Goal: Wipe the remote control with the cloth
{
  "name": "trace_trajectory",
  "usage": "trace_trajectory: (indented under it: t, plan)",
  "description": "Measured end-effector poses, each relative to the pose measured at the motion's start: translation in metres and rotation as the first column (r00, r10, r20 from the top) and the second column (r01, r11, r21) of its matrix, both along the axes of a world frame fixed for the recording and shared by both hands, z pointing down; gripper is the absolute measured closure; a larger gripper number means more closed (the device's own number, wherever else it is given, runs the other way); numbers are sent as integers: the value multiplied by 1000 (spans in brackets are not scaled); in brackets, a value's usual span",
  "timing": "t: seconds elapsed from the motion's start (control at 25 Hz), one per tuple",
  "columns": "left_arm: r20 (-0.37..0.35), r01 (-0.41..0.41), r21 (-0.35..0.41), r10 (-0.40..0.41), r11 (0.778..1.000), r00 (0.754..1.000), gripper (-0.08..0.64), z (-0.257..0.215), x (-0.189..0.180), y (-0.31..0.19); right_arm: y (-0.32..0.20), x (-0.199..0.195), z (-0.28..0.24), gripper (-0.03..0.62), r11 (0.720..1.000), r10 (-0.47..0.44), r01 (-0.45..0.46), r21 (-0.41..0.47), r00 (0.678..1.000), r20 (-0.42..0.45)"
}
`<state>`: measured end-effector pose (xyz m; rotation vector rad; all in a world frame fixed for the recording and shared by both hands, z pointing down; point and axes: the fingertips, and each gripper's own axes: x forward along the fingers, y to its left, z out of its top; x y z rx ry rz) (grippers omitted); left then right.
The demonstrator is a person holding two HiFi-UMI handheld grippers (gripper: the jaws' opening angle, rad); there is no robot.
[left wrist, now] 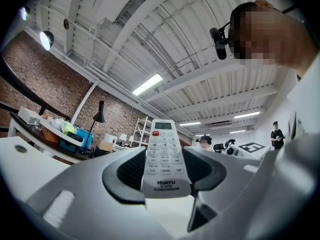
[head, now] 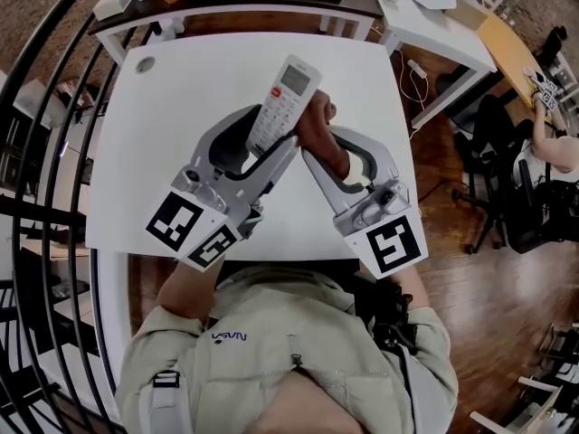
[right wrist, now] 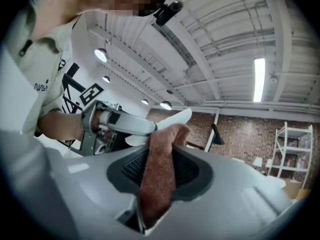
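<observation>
A white remote control (head: pixel 282 98) with a red button and a small screen is held in the air over the white table (head: pixel 172 107), its screen end pointing away from me. My left gripper (head: pixel 261 147) is shut on its lower end; in the left gripper view the remote (left wrist: pixel 162 156) stands upright between the pads. My right gripper (head: pixel 318 152) is shut on a reddish-brown cloth (head: pixel 317 127), which lies against the remote's right side. In the right gripper view the cloth (right wrist: pixel 159 174) hangs between the jaws, with the remote (right wrist: pixel 172 119) just beyond it.
A grey cable cap (head: pixel 145 63) sits at the table's far left corner. Cluttered desks (head: pixel 425 16) stand behind the table. A black curved railing (head: pixel 36 197) runs along the left. Office chairs (head: pixel 507 179) and a person (head: pixel 554 143) are at the right.
</observation>
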<state>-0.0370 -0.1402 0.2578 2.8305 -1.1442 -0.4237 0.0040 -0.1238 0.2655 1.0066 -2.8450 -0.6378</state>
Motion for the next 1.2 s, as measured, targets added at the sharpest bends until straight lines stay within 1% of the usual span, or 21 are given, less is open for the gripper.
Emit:
trace_trajectory:
  t: [0.2, 0.28, 0.36, 0.4, 0.48, 0.6, 0.68, 0.76, 0.88, 1.04, 1.2]
  plan:
    - [-7, 9, 6, -9, 1000, 1000, 318, -1, -1, 1, 12, -11, 17, 484, 998, -62, 61, -28, 996, -63]
    - [-8, 11, 4, -11, 1000, 1000, 318, 0, -1, 0, 13, -13, 21, 483, 997, -71, 69, -35, 995, -75]
    - [-10, 7, 4, -7, 1000, 1000, 318, 0, -2, 0, 9, -9, 20, 483, 998, -60, 57, -35, 996, -73]
    - [-10, 0, 4, 0, 1000, 1000, 318, -1, -1, 0, 5, -5, 17, 484, 999, -43, 41, -33, 997, -62]
    - [-4, -31, 6, 31, 999, 999, 318, 0, 2, 3, -7, 9, 4, 483, 1000, 12, -12, -24, 1000, -11]
    - [8, -120, 11, 120, 993, 993, 318, 3, 15, 13, -27, 44, -22, 483, 995, 101, -102, 11, 991, 93]
    - [13, -173, 10, 173, 985, 985, 318, 4, 25, 20, -34, 59, -33, 483, 993, 117, -120, 14, 982, 147]
    - [14, -211, 9, 210, 978, 978, 318, 5, 32, 25, -34, 58, -36, 483, 995, 98, -101, 14, 983, 158]
    - [8, -242, 15, 242, 970, 970, 318, 2, 35, 30, -27, 39, -31, 484, 999, 33, -36, 20, 992, 125]
    - [-8, -235, 18, 235, 972, 972, 318, 0, 32, 30, -11, 10, -20, 485, 999, -41, 41, 4, 993, 109]
    - [-17, -218, 20, 219, 976, 976, 318, -3, 27, 28, -6, -3, -9, 485, 999, -53, 54, -8, 996, 66]
